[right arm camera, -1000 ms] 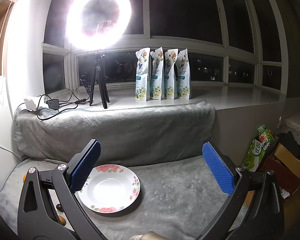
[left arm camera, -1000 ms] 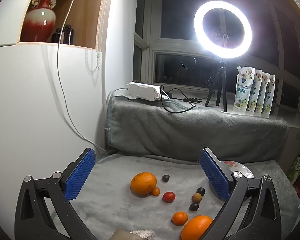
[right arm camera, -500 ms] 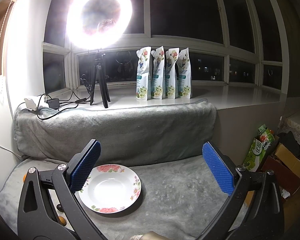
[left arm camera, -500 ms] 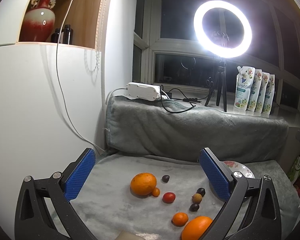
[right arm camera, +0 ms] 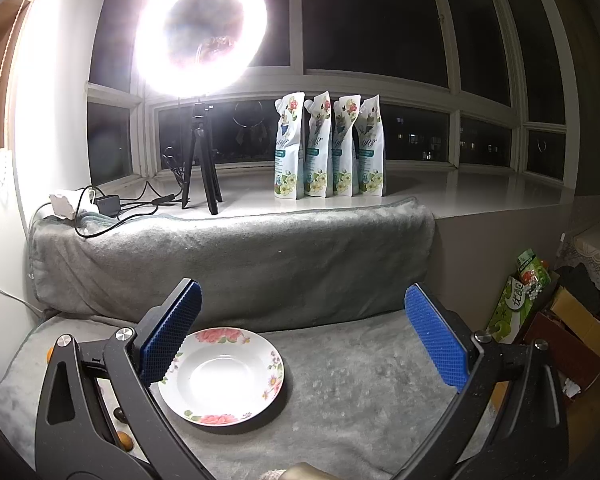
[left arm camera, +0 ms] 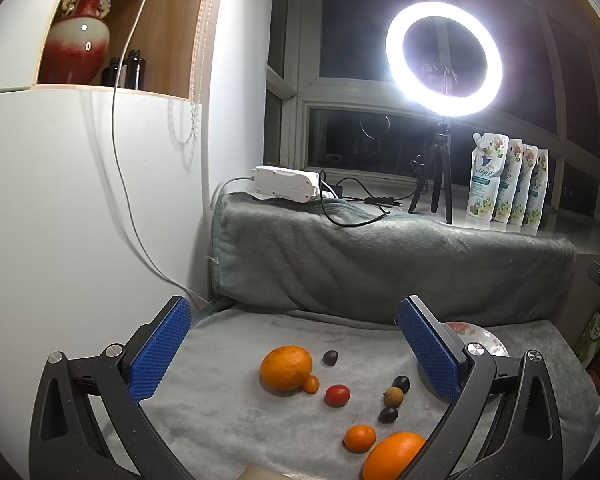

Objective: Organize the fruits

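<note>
Nothing shifted: both hand-held grippers, left (left arm camera: 296,354) and right (right arm camera: 303,338), stay spread over fuzzy grey blanket (left arm camera: 228,412).

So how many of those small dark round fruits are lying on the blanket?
3. One lies behind the big orange, one sits near the plate, one is nearer the camera. The tool's arms may hide more.

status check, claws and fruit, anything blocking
Left claw open, empty. Right claw open, empty, above blanket. Fruits loose on grey blanket; plate empty. Nothing seen blocking.
</note>
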Action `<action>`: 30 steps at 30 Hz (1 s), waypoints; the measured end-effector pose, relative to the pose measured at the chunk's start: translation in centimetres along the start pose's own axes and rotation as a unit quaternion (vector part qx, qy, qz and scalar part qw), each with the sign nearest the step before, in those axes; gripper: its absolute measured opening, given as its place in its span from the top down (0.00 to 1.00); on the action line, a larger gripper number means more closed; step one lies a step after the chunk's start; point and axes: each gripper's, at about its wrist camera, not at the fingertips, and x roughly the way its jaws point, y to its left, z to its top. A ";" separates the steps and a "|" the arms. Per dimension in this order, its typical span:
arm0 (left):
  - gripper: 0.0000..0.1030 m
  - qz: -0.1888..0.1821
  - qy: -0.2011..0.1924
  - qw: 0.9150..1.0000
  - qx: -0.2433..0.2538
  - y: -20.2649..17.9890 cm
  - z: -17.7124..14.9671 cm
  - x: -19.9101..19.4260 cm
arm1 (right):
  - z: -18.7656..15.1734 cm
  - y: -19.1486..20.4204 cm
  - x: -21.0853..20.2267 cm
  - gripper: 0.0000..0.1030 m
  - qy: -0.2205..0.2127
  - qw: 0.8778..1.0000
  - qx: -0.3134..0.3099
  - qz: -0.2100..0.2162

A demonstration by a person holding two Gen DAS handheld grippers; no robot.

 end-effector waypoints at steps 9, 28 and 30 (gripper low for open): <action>0.00 0.000 -0.001 1.000 0.000 0.0 0.1 0.0 | 0.0 0.1 0.0 0.00 0.001 1.000 0.000 0.001; 0.00 -0.014 0.006 1.000 -0.006 -0.1 -0.1 0.4 | -0.5 0.9 0.0 0.00 0.006 1.000 -0.005 0.006; 0.00 -0.018 0.008 1.000 -0.008 0.1 -0.3 0.4 | -0.9 1.0 0.1 0.00 0.009 1.000 -0.007 0.010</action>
